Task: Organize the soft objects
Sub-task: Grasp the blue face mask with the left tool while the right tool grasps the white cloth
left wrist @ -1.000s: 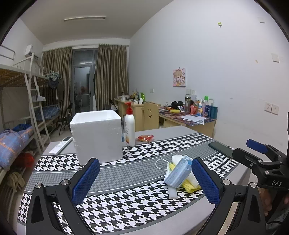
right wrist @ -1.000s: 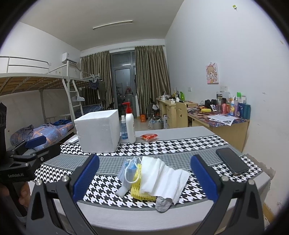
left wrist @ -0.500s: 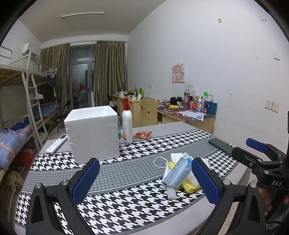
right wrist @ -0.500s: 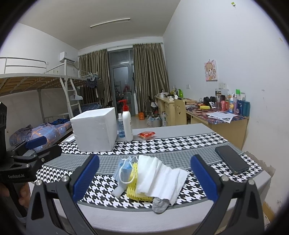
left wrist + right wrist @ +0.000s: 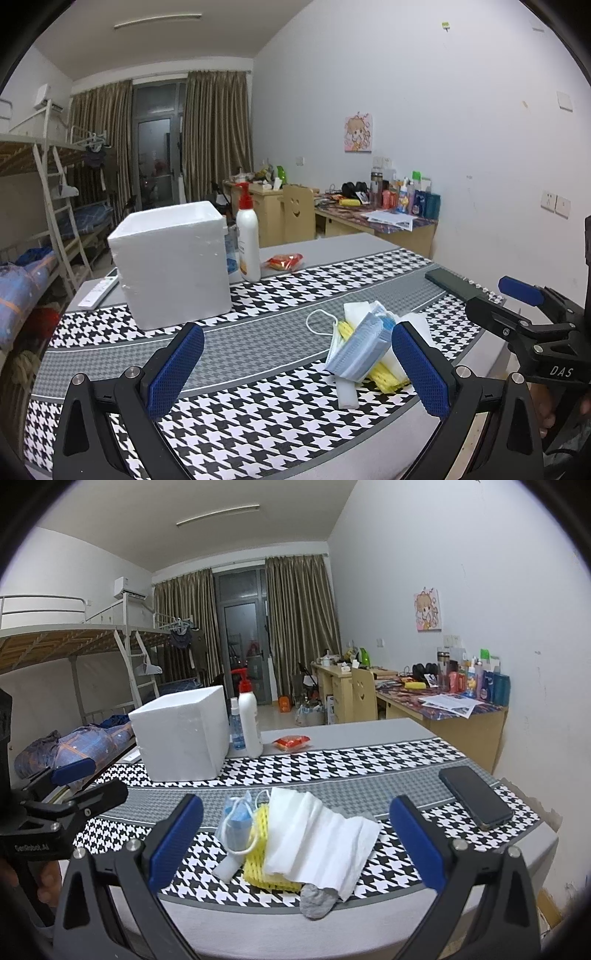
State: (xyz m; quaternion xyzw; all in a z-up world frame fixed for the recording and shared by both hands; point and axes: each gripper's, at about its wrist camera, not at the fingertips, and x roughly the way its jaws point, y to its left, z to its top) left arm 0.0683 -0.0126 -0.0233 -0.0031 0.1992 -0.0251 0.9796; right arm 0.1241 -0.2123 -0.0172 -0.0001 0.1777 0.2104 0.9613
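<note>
A pile of soft things lies on the houndstooth cloth near the table's front edge: a blue face mask (image 5: 364, 347), a white tissue (image 5: 317, 838), a yellow foam net (image 5: 260, 871) and a grey sock (image 5: 317, 901). A white foam box (image 5: 171, 264) stands further back; it also shows in the right wrist view (image 5: 181, 733). My left gripper (image 5: 295, 369) is open and empty, left of the pile. My right gripper (image 5: 295, 842) is open and empty, facing the pile from the front.
A white pump bottle (image 5: 247, 240) and a small clear bottle (image 5: 236, 725) stand beside the foam box. A red snack packet (image 5: 284, 261) lies behind. A black phone (image 5: 474, 797) lies at the right. A remote (image 5: 98, 291) lies at the left. Bunk bed and desks stand beyond.
Both grippers have dropped slightly and tilted a little, so the table sits lower in view and the pile looks a bit closer. Nothing on the table has moved.
</note>
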